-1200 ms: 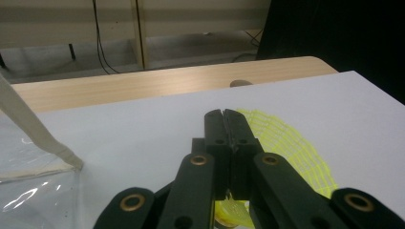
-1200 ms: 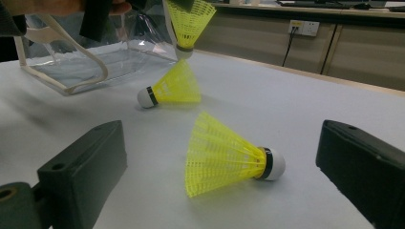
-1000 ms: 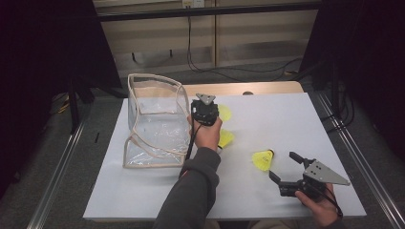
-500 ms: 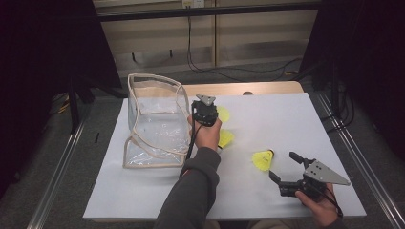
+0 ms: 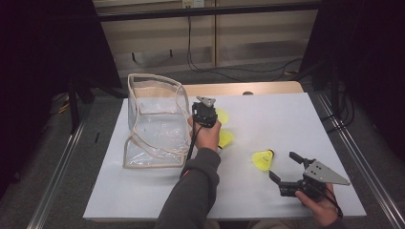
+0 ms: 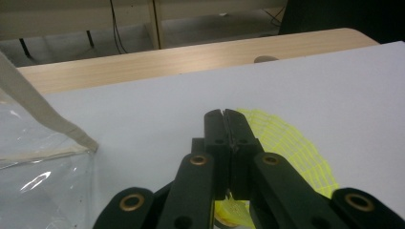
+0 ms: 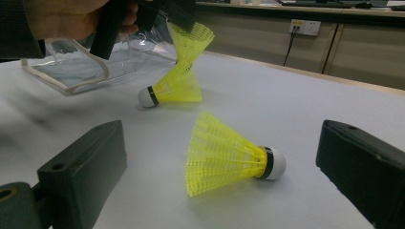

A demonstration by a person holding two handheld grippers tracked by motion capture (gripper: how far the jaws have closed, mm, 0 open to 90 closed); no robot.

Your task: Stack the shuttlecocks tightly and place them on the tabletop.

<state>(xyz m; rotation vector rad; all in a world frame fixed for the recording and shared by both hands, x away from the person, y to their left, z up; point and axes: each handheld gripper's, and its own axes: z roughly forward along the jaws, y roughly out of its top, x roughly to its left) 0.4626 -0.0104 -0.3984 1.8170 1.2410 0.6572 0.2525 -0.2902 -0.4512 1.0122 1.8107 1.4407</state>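
1. Three yellow shuttlecocks on our white table [image 5: 286, 119], and the clear bag [image 5: 155, 121] standing open at the left, the biggest thing here.
2. Our left gripper [image 5: 206, 112], jaws clenched on the held shuttlecock [image 7: 188, 38] by its skirt edge, hangs just right of the bag. A thin mesh pinch could slip or crumple.
3. Our right gripper [image 7: 224, 176] gapes wide around the near shuttlecock [image 7: 229, 155]; closing carelessly could roll it away.
4. The lying shuttlecock [image 7: 174, 90] waits between.
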